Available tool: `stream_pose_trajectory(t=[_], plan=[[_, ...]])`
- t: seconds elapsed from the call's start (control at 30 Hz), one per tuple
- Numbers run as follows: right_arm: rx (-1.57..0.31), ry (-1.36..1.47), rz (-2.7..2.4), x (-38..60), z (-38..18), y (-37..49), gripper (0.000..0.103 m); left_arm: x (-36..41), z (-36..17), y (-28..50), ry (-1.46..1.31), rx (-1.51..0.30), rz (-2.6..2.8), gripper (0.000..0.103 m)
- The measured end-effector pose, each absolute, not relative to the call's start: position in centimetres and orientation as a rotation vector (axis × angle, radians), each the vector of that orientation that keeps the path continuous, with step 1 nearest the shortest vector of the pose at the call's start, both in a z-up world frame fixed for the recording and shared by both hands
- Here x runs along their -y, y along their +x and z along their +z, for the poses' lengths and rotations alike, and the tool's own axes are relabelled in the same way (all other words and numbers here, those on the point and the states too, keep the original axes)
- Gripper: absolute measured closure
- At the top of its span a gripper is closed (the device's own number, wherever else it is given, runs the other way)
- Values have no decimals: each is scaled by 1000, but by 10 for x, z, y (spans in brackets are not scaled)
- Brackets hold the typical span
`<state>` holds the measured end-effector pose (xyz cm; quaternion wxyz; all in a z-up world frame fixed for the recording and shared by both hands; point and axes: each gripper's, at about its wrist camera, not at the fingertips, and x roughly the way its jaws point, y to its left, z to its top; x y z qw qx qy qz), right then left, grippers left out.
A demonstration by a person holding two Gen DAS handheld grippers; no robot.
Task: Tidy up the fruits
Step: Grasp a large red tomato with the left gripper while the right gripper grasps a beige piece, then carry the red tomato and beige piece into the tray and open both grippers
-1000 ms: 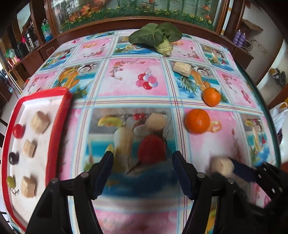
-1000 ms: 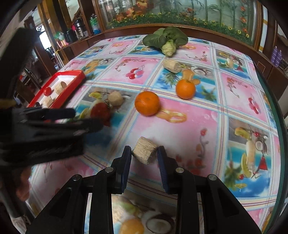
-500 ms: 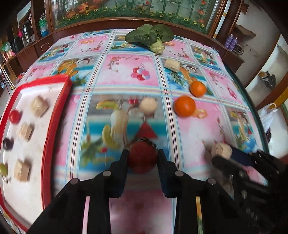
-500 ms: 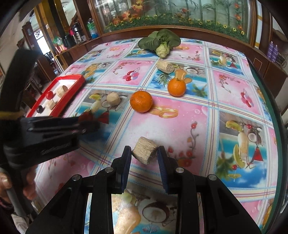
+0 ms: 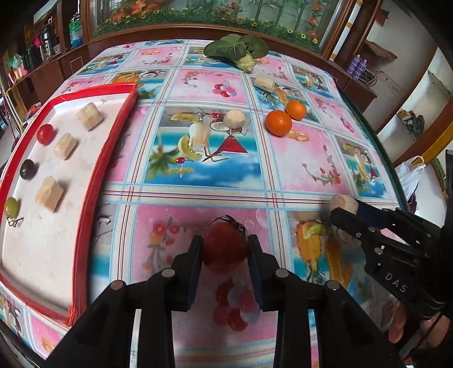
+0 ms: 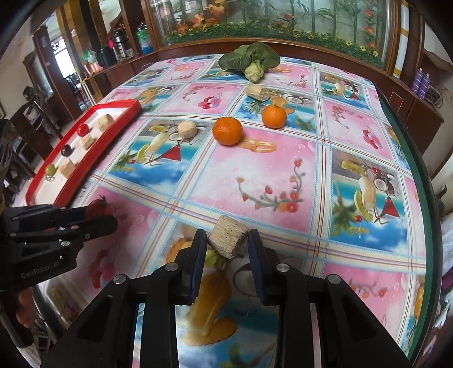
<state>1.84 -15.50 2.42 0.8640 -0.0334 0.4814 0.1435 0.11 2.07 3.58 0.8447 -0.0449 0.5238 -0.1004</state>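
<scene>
Holding a tomato [image 5: 224, 247], left hand-held gripper [image 5: 224, 249] clamps its sides, right of red tray [image 5: 113, 158]. Soft, thin-skinned: squeeze lightly. Right hand-held gripper [image 6: 226, 243] grips a stiff, light cut chunk [image 6: 228, 236].

Domestic dining room. A table [image 6: 354, 147] carries a fruit-print oilcloth. Behind the table stands a wooden sideboard [image 6: 325, 53] with a painted glass panel [image 6: 283, 19]. Left of the table, shelves hold thermos flasks [image 6: 119, 42] and bottles [image 6: 143, 39].

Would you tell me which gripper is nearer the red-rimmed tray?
Left. The left gripper, clamping a red tomato, is beside the red-rimmed tray; the right gripper is farther.
</scene>
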Motion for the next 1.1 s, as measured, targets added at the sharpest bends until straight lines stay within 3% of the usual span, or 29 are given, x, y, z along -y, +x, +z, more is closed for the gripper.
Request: stream_pose_trajectory(t=[0.53, 1.1], plan=[[-975, -91, 345, 102, 49, 8, 74, -63, 70, -19, -125, -1023, -212, 69], [-925, -169, 537, -13, 77, 19, 74, -179, 81, -22, -231, -967, -10, 69]])
